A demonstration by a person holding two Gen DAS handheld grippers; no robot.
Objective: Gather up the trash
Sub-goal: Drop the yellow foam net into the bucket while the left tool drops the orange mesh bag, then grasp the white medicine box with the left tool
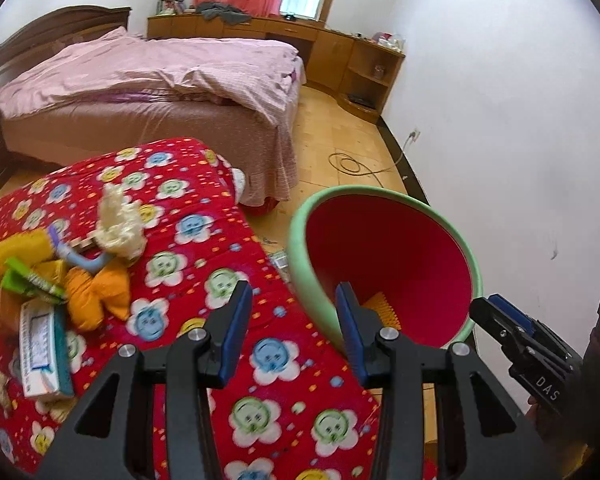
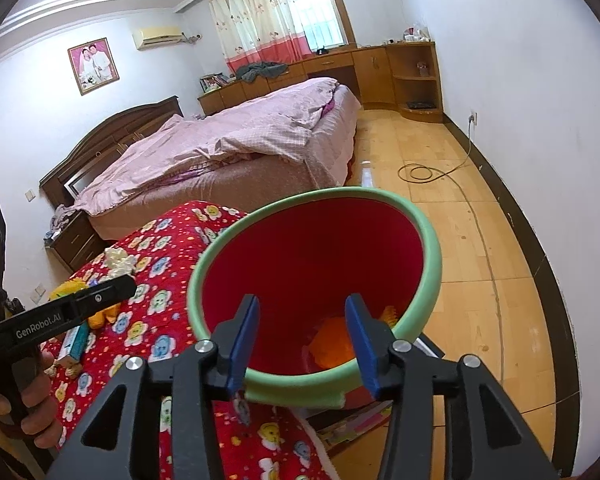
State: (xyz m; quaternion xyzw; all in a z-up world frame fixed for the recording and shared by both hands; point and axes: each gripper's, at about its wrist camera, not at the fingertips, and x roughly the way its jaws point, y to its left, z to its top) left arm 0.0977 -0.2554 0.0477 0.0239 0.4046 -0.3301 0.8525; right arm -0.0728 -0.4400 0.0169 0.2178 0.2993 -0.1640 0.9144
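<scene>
A bin with a green rim point(image 1: 380, 190) point(image 2: 432, 240) and red inside stands beside a surface draped in a red flowered quilt point(image 1: 204, 248) point(image 2: 160, 248). Orange trash point(image 2: 332, 340) and a yellow ridged piece point(image 1: 384, 308) lie at the bin's bottom. My right gripper point(image 2: 303, 312) hangs open over the bin's near rim, nothing between its fingers. My left gripper point(image 1: 292, 320) is open and bare over the quilt's edge, next to the bin. On the quilt lies a trash pile: crumpled white paper point(image 1: 118, 220), orange wrapper point(image 1: 94, 296), green packet point(image 1: 28, 280), white-and-teal box point(image 1: 42, 352).
A bed with a pink cover point(image 1: 160, 68) stands behind the quilt. Wooden cabinets point(image 1: 340, 52) line the far wall. A coiled cable point(image 2: 420, 172) lies on the wooden floor. A white wall point(image 1: 520, 140) is close on the right. Papers point(image 2: 352, 424) lie under the bin.
</scene>
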